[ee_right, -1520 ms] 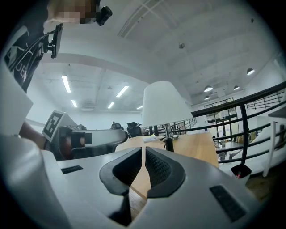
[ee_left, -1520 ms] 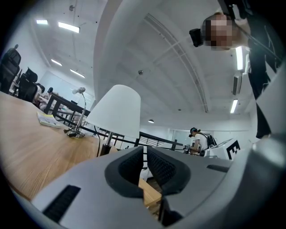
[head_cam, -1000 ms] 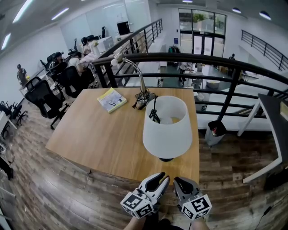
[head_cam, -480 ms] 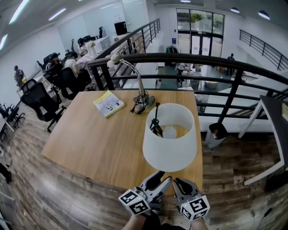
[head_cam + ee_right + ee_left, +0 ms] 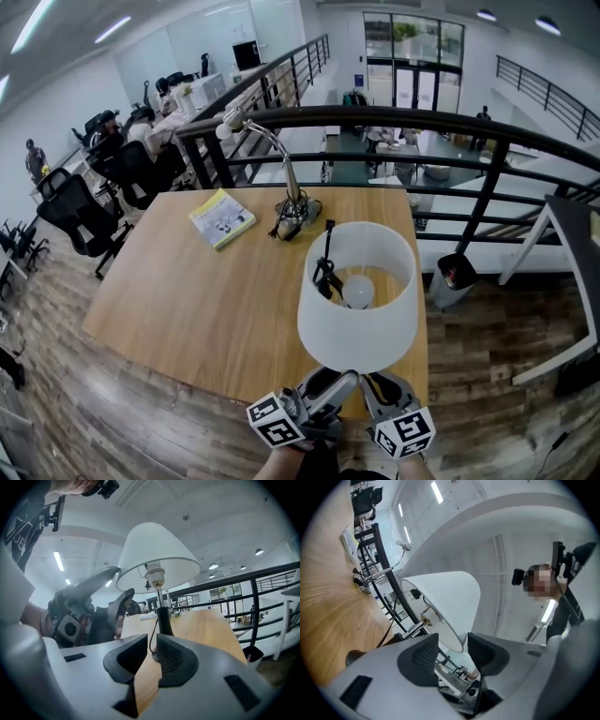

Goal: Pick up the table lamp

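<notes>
Table lamp (image 5: 356,298) stands upright on the counter (image 5: 187,281) at its near right corner, long axis vertical, just ahead of my 2 grippers. My left gripper (image 5: 452,645) is nearer, jaws just opened wide with the lower rim of the shade (image 5: 440,602) in their gap, not pressed. My right gripper (image 5: 149,652), jaws together and empty, faces the stem (image 5: 159,599).

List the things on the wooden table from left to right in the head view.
yellow booklet → gooseneck desk lamp → white-shaded table lamp
</notes>
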Demonstrator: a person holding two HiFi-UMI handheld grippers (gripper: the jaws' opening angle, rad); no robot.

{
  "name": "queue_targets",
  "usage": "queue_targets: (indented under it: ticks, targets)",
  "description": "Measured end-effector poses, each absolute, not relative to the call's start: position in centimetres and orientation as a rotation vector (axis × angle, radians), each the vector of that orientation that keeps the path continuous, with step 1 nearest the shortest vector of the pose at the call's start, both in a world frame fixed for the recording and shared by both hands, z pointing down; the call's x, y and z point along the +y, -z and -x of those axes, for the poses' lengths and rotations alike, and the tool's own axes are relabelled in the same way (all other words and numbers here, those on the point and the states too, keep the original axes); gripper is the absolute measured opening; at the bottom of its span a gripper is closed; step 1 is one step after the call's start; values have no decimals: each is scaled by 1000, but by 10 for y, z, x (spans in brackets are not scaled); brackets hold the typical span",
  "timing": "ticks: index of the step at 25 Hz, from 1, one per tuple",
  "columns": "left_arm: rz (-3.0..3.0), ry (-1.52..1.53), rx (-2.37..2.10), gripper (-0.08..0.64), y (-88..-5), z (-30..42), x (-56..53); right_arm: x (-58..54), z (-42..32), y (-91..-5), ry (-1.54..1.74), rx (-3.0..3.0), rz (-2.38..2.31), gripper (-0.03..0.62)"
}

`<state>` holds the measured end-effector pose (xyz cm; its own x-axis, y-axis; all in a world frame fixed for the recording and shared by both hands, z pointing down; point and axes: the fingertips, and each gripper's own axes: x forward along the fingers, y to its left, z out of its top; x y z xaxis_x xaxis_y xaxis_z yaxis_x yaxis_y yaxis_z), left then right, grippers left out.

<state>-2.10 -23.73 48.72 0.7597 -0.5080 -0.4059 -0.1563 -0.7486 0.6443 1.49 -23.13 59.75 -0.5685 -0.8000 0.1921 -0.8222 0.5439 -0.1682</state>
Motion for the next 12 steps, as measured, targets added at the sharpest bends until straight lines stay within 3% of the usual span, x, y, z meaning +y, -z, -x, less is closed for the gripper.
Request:
queue_targets:
  ticks: [3,6,12]
  targets:
    - [-2368,833,-409,169,-475,19,-236,-236,-17,-600,-384,-2657,-1433,41]
    - [-2380,856,-347,69,-467,14,-237,-244,-21,-601,-392,-2640,-1460,44]
    - [-2341,881,-289,40,-454,13,-260,-265,-24,-596,-402,-2600,-1474,106]
